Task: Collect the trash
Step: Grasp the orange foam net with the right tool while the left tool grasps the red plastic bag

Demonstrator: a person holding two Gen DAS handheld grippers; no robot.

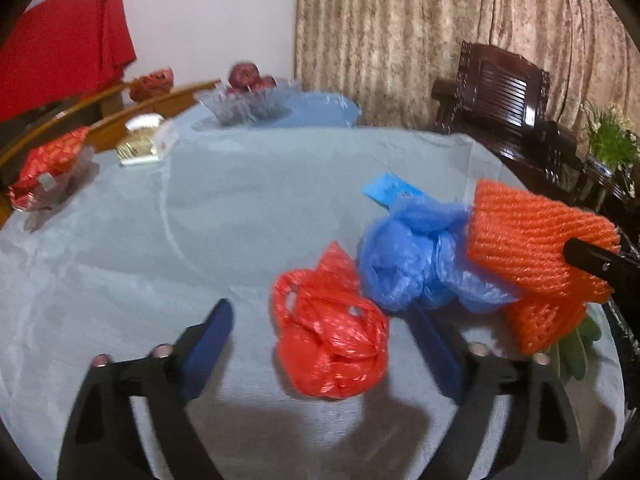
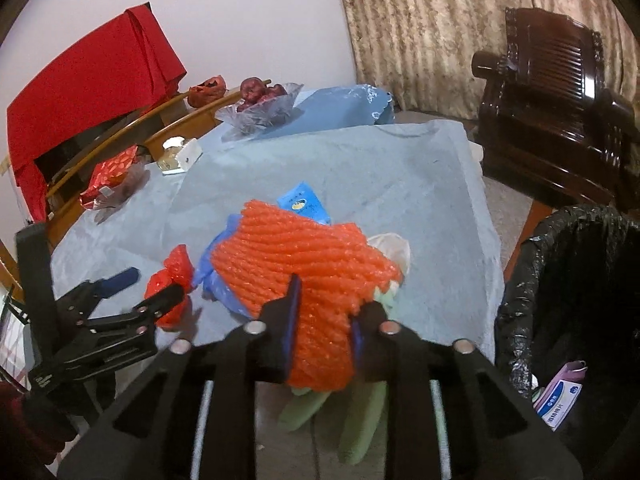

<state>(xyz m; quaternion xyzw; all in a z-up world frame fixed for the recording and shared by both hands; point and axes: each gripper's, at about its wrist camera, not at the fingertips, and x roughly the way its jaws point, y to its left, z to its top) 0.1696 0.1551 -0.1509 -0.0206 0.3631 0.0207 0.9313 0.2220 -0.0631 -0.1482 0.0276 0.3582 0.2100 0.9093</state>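
The right gripper (image 2: 320, 320) had its fingers clamped on an orange foam-mesh fruit sleeve (image 2: 308, 276), held above the blue-grey-clothed desk (image 2: 400, 184). The left gripper (image 1: 324, 344) stood with fingers wide apart — either side of a crumpled red plastic bag (image 1: 332, 340) lying on the desk. Just beyond lay a crumpled blue plastic bag (image 1: 420, 256), then a small blue packet (image 1: 390, 190). A black-lined trash bin (image 2: 560, 280) stood beside the desk — on the right.

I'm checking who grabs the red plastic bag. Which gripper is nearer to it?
Left. The left gripper is open around the red plastic bag; the right gripper holds the orange foam net further right.
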